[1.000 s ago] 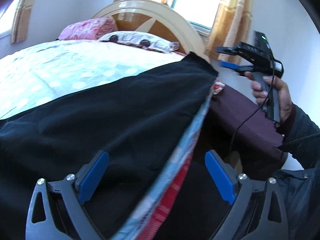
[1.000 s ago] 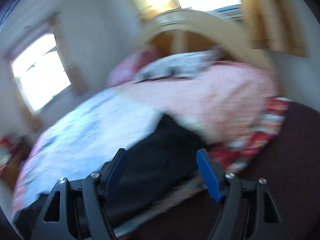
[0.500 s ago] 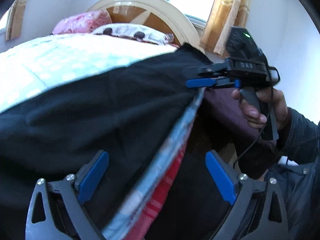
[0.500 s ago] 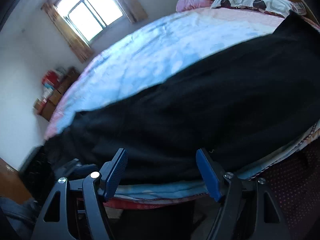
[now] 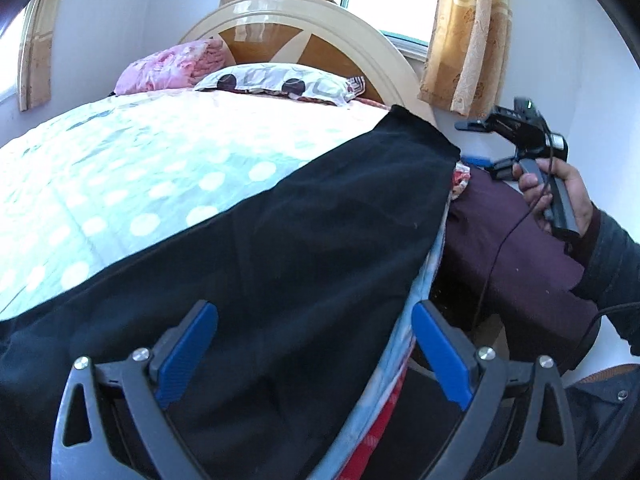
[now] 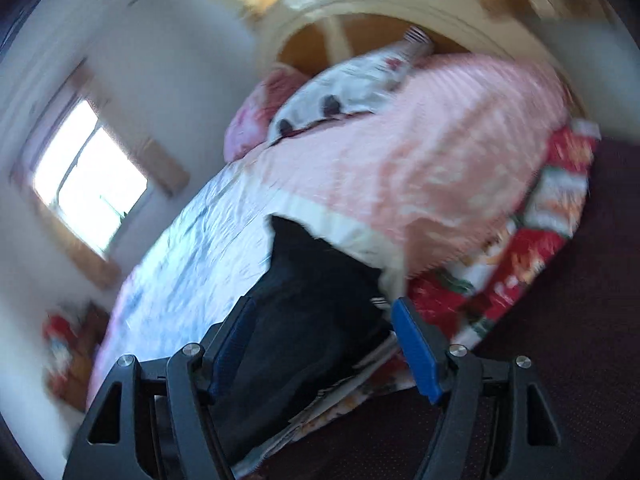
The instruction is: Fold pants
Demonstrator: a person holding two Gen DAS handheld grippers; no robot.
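Black pants [image 5: 304, 248] lie spread along the near edge of the bed, one end reaching toward the headboard. My left gripper [image 5: 314, 354] is open and empty just above the pants near the bed edge. My right gripper [image 6: 324, 344] is open and empty, held beside the bed near the far end of the pants [image 6: 316, 280]. In the left wrist view the right gripper [image 5: 478, 144] shows at the right, held in a hand, clear of the cloth. The right wrist view is blurred.
The bed has a light blue dotted cover [image 5: 120, 184], a pink blanket [image 6: 420, 168], pillows [image 5: 280, 82] and a curved wooden headboard [image 5: 320, 24]. A dark maroon surface [image 5: 512, 240] stands beside the bed at the right. Curtains [image 5: 468, 32] hang behind.
The right gripper has swung away from the pants' far end, back toward the headboard side. The left gripper has stayed open over the pants, with its view tilted up a little.
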